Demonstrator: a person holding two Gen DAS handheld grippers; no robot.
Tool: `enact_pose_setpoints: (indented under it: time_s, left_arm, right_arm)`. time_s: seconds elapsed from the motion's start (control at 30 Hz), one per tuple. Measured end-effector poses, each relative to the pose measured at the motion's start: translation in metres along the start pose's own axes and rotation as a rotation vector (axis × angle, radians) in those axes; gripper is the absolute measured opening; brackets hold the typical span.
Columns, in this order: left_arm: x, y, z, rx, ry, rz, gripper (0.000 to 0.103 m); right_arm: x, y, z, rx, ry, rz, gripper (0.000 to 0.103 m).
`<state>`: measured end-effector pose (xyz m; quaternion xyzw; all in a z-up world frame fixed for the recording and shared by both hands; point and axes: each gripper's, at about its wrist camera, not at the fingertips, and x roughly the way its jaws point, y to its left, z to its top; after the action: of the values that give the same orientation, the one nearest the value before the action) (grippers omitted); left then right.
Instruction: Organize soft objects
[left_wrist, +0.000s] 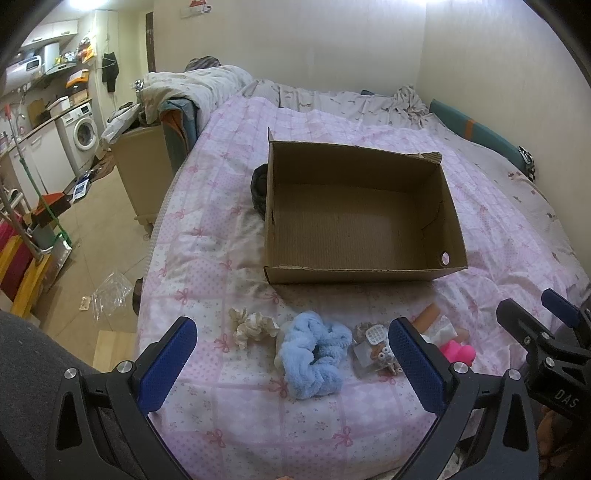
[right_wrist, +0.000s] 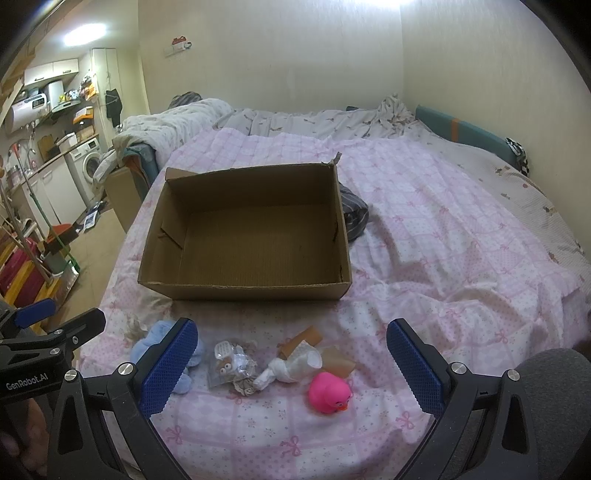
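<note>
In the left wrist view, the far left of the frame holds the floor (left_wrist: 107, 221), with a washing machine (left_wrist: 83, 131) at upper left and a clear plastic bag (left_wrist: 109, 291) lying near the edge of the bed (left_wrist: 207, 206). The pink quilt runs from that edge across the frame, and bare quilt lies between the soft things and the cardboard box (left_wrist: 360, 218), which sits open at frame centre with nothing seen inside.

Along the lower part of the frame, left to right: a cream scrunchie (left_wrist: 253, 326), a blue fluffy scrunchie (left_wrist: 312, 354) just beside it, a small clear packet (left_wrist: 373, 350), then a pink rubber duck (left_wrist: 460, 350) partly hidden behind a finger. The left claw (left_wrist: 291, 369) hangs with its jaws spread wide, holding nothing, the blue scrunchie between its fingers in the picture.

In the right wrist view the right claw (right_wrist: 291, 369) is likewise spread and holds nothing; the packet (right_wrist: 231, 363), a white cloth bundle (right_wrist: 291, 365) and the duck (right_wrist: 328, 393) lie between its fingers in the picture. To the right, rumpled quilt stretches toward the wall (right_wrist: 480, 74).
</note>
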<state>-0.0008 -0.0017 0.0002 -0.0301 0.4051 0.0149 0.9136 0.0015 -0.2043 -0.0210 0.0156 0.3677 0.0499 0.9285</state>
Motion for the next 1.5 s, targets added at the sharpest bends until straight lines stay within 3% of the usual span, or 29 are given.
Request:
enact_pose_setpoints:
  time_s: [1.5]
  left_arm:
    - [0.0027,-0.0002,-0.0013,0.003,0.007,-0.004,0.103]
  right_arm:
    - [0.0005,-0.0014,-0.0005,0.002,0.001,-0.006,0.103]
